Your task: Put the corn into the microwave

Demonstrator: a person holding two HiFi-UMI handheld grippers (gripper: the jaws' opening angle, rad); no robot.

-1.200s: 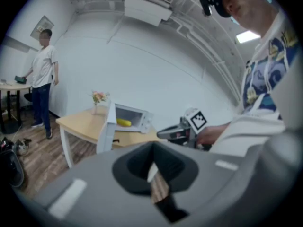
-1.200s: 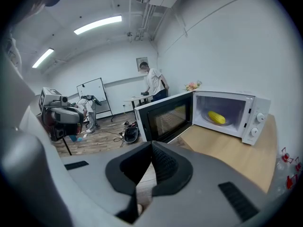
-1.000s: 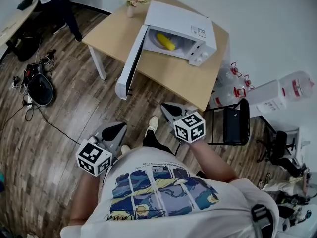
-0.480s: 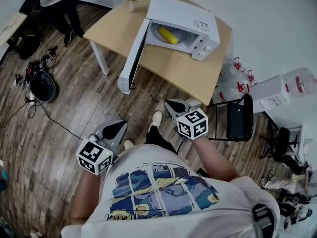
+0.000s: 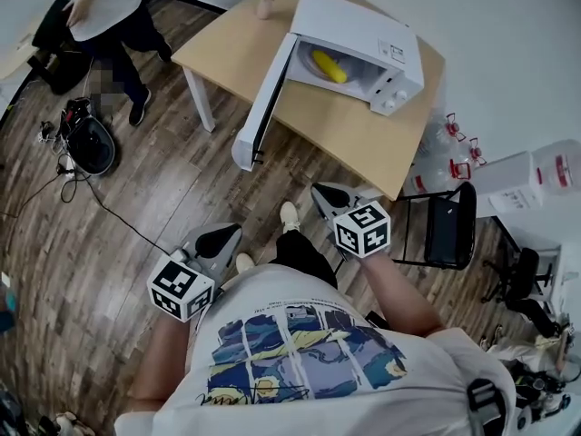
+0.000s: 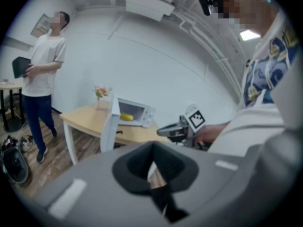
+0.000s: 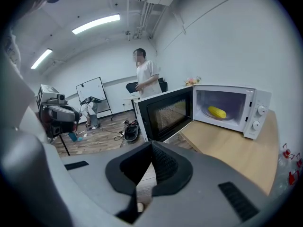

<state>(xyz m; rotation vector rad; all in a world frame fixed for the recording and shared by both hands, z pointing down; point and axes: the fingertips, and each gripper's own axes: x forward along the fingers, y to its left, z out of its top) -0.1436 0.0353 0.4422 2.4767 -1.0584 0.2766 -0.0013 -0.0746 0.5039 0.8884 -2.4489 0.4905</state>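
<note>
**A:** Room and surface?

**B:** Wooden floor. The light counter carries the microwave, with its door swung open. A bystander stands far left.

**A:** Change over the last second?

**B:** Only the viewpoint drifted. The left tongs and right tongs remain short of the counter, both closed and empty. The corn lies inside the microwave, so placement looks complete.

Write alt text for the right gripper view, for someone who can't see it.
A white microwave stands on a wooden table, its door swung open and a yellow corn cob inside. The right gripper, jaws shut and empty, fills the foreground; a person stands behind the door.
</note>
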